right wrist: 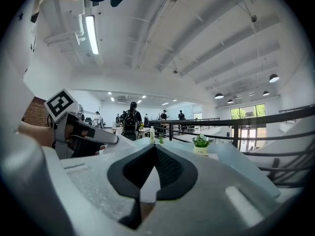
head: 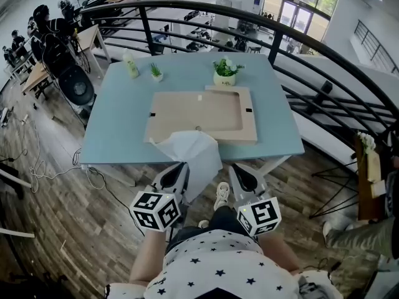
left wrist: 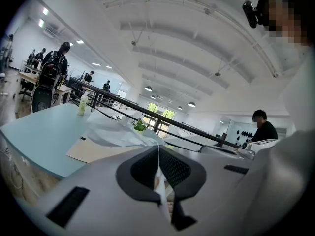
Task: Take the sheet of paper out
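A crumpled white sheet of paper (head: 190, 151) lies over the near edge of the wooden frame board (head: 206, 114) and hangs down past the table's front edge. My left gripper (head: 182, 166) is below that edge, shut on the sheet's lower part. In the left gripper view a thin strip of the sheet (left wrist: 110, 132) runs out from the closed jaw tips of the left gripper (left wrist: 158, 149). My right gripper (head: 235, 167) sits just to the right of the sheet, apart from it. Its jaws in the right gripper view (right wrist: 155, 146) meet at the tips with nothing between them.
The light blue table (head: 118, 123) carries a potted plant (head: 224, 73), a smaller plant (head: 156, 72) and a bottle (head: 131, 65) along its far side. A black railing (head: 299, 39) curves behind the table. Wooden floor and cables lie at the left; people sit at distant desks.
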{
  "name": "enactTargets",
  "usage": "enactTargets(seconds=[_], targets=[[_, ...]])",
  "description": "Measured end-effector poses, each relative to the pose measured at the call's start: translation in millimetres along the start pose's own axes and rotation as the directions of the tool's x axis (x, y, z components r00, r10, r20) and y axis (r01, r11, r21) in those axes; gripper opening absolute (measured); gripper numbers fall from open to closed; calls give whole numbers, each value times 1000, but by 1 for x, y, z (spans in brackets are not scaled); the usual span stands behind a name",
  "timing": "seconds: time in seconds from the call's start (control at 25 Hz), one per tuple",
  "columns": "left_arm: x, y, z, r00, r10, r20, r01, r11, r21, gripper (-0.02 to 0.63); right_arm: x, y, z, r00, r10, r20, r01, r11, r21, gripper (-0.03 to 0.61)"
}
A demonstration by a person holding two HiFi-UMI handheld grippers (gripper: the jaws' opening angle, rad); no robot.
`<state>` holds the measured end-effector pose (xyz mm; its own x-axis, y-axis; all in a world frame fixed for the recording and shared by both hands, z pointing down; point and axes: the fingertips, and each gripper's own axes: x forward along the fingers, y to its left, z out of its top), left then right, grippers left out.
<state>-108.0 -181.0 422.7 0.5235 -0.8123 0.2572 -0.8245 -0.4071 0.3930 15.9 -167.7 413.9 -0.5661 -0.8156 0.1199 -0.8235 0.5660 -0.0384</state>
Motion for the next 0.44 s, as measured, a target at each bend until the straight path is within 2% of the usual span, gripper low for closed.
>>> enactTargets(seconds=[0.44], targets=[[-1, 14, 9, 1000, -3, 12, 3, 1000, -7, 2, 16, 7, 0, 1000, 10, -13, -10, 1000, -6, 5]])
